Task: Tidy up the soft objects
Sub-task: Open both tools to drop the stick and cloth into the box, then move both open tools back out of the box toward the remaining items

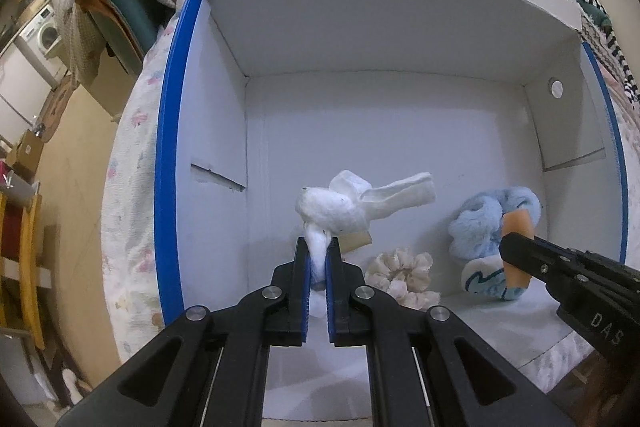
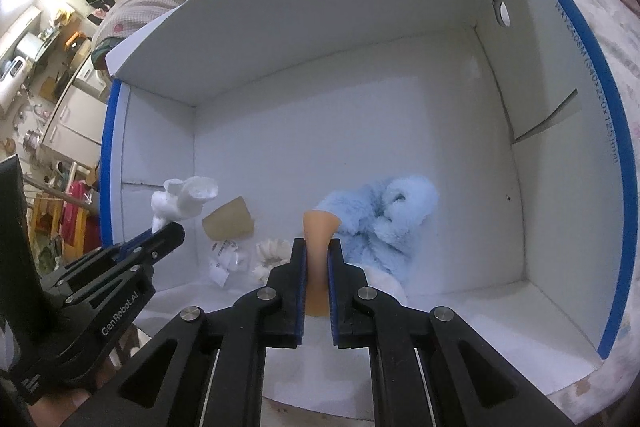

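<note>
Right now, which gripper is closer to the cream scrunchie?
Left. The left gripper holds a white toy just left of the scrunchie; the right gripper holds the blue plush's orange part, farther right.

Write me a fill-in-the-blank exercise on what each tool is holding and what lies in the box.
1. The left tool is shut on a soft toy whose colour is ____.
2. The right tool grips the ____-coloured part of the fluffy blue toy.
3. The cream scrunchie lies on the floor of the ____.
4. The box rim is edged in ____.

Missing words: white; peach; box; blue
</note>
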The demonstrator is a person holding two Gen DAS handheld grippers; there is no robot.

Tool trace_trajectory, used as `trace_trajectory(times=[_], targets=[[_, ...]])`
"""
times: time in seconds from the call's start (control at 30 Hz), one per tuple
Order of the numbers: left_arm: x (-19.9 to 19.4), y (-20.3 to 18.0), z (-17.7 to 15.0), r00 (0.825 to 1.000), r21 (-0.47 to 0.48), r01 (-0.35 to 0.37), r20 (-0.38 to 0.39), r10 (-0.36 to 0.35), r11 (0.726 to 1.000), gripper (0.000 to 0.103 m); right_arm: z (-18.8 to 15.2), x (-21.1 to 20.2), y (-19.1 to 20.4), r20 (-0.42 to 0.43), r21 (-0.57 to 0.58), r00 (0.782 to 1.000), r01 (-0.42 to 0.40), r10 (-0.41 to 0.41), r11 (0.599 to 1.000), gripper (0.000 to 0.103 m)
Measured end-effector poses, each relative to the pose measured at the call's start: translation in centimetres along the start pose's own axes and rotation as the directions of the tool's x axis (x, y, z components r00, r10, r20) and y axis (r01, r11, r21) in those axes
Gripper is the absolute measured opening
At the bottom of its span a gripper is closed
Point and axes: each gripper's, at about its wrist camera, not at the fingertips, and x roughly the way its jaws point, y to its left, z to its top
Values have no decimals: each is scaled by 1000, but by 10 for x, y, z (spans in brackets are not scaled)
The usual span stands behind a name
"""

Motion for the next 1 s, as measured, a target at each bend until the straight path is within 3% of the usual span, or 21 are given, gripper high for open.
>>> trace_trajectory(times=[0.13,0.33,0.4,0.43,0.47,0.5,0.57,0.63,1.0], targets=[[0,1,-1,1000,-10,17,-9,-17,1000,6,-1,0,-1,1,10,1000,-16,16,1000,10],[-2,-3,-1,1000,15,22,1,-22,1000,9,0,-4,-7,12,33,1000,-10,10,999,25],[-3,-3,-1,1000,16,23,3,-23,1000,15,0,-5,-9,23,44,1000,0,-1,999,41],[-3,-3,-2,1000,18,25,2,-25,1000,19,1,-6,-10,34,52,999,1,-3,999,70],[-4,-3,-3,1000,24,24,5,-24,999,25,1,-8,-11,45,59,999,-1,-2,998,87],[-4,-3,-3,1000,27,21,7,-21,999,30,1,-11,-12,63,68,998,-9,5,998,88],[-6,-4,-4,1000,33,17,10,-18,999,53,2,-12,-12,67,67,998,-10,5,998,88],[-7,-5,-4,1000,38,21,11,-21,999,63,2,-13,-13,72,70,997,3,-8,998,88],[-14,-3,-1,999,30,12,38,-13,999,63,2,-11,-13,62,61,998,14,-18,998,88]])
